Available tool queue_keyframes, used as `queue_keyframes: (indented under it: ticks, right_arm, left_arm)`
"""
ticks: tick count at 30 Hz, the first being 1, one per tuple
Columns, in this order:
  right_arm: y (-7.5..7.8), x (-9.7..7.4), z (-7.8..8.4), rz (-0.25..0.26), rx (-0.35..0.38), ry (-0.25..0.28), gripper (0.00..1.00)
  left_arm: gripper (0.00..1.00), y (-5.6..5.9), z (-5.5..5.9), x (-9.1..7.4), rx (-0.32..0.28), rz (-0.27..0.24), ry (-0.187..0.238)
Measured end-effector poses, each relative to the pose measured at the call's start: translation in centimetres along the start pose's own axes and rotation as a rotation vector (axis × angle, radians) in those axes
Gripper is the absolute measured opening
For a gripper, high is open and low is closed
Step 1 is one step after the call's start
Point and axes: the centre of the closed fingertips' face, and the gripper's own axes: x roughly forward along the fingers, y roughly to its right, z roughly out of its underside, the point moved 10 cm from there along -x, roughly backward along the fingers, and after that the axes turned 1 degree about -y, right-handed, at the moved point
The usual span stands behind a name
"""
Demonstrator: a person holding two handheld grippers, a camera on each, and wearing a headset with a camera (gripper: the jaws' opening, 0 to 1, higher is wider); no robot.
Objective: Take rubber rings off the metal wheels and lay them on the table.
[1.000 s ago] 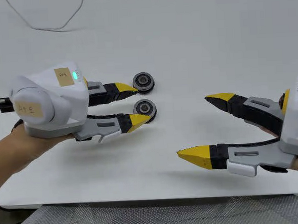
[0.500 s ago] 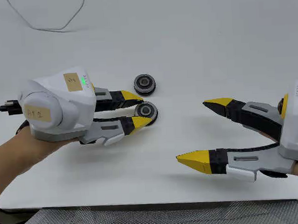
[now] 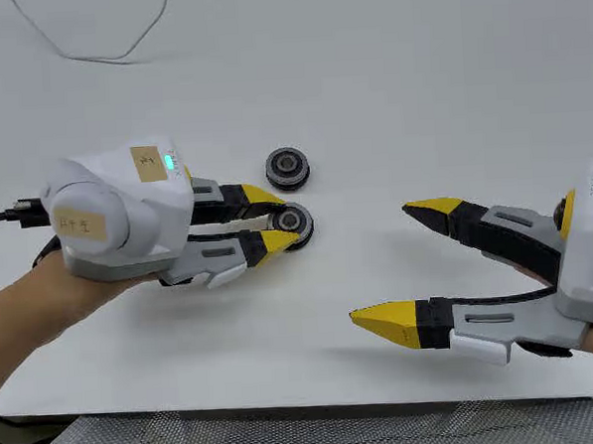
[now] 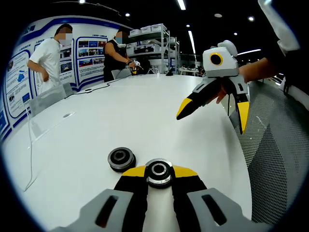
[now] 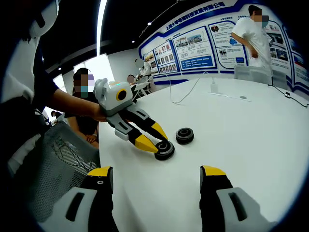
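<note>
Two black-rimmed metal wheels lie on the white table (image 3: 389, 98). The near wheel (image 3: 293, 220) (image 4: 159, 172) (image 5: 164, 150) sits between the yellow tips of my left gripper (image 3: 276, 219) (image 4: 159, 170), which is shut on it from both sides. The far wheel (image 3: 288, 167) (image 4: 121, 159) (image 5: 184, 135) lies free just beyond it. To the right, my right gripper (image 3: 393, 263) (image 5: 156, 172) hovers open with nothing between its fingers, a hand's width away from the wheels.
A thin grey cable (image 3: 89, 54) loops across the far left of the table. The table's front edge (image 3: 286, 400) runs just below both hands, with a mesh surface (image 3: 288, 436) beneath. People stand far off at the room's back.
My left gripper has moved forward and its jaws have narrowed from around both wheels onto the near wheel. The right gripper has barely shifted.
</note>
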Motion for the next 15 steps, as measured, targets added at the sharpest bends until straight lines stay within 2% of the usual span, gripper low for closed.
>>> queue_keyframes:
  ticks: [15]
  right_arm:
    - [0.16,0.22,-0.07,0.001,0.011,0.01,0.74]
  left_arm:
    - [0.16,-0.13,-0.13,0.17,-0.006,0.026,-0.01]
